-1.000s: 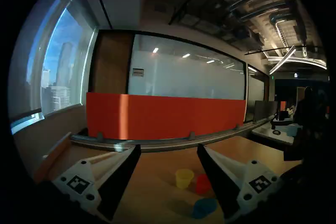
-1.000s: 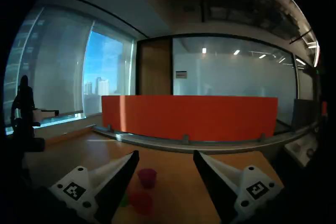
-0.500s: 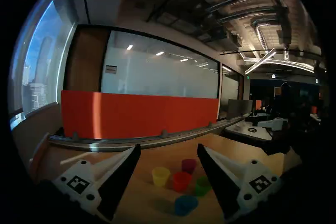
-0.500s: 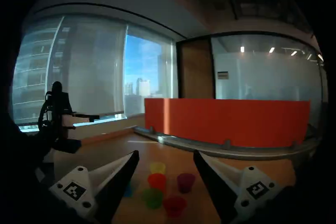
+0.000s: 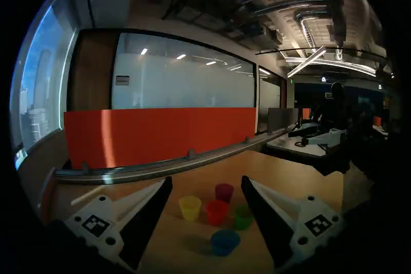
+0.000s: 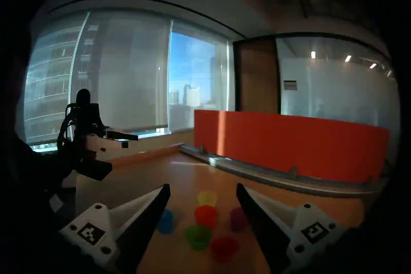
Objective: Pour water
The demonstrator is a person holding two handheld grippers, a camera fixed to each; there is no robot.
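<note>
Several small coloured cups stand close together on the wooden table (image 5: 293,171). In the left gripper view they are a yellow cup (image 5: 189,207), a red cup (image 5: 217,212), a purple cup (image 5: 224,192), a green cup (image 5: 242,216) and a blue cup (image 5: 225,241). My left gripper (image 5: 205,179) is open above and short of them, holding nothing. The right gripper view has the yellow cup (image 6: 207,198), green cup (image 6: 198,236), blue cup (image 6: 165,221) and another red cup (image 6: 224,248) below my open right gripper (image 6: 202,186). No water vessel is visible.
An orange partition (image 5: 154,132) with a metal rail (image 5: 154,168) runs along the table's far edge. Large windows (image 6: 128,89) are at the side. The other gripper (image 6: 100,143) and the dark shape of the person holding it are at the left of the right gripper view.
The left gripper view swung right and the right gripper view swung left. The cluster of cups now sits fuller and more centred between both pairs of fingers. Both grippers stayed open.
</note>
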